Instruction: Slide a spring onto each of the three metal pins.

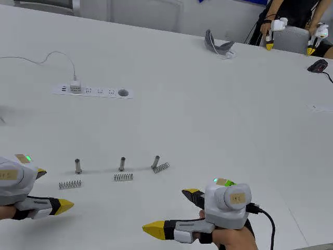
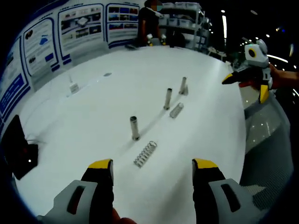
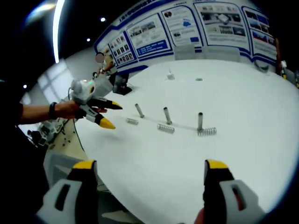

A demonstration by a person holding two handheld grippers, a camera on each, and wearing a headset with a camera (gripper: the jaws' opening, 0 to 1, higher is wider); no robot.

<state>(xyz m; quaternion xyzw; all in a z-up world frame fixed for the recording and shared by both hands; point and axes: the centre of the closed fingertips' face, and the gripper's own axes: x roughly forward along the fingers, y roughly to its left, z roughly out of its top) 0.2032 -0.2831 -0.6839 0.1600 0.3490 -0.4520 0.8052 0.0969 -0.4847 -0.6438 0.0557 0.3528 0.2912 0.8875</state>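
3 metal pins stand in a row on the white table point(image 1: 208, 125): left pin point(image 1: 78, 166), mid pin point(image 1: 122, 164), right pin point(image 1: 155, 162). A spring lies flat by each: left spring point(image 1: 70, 184), mid spring point(image 1: 123, 177), right spring point(image 1: 162, 167). L gripper point(image 1: 52, 189), near left, is spread wide w/ nothing in it. R gripper point(image 1: 171, 211), near right, same.

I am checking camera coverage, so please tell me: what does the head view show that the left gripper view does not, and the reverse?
Head view's own: a grey curved object and a black device far across the table. Left gripper view's own: wall posters and shelving. Shared: the three metal pins, springs lying loose beside them, none on a pin, and the left gripper and right gripper, both open.
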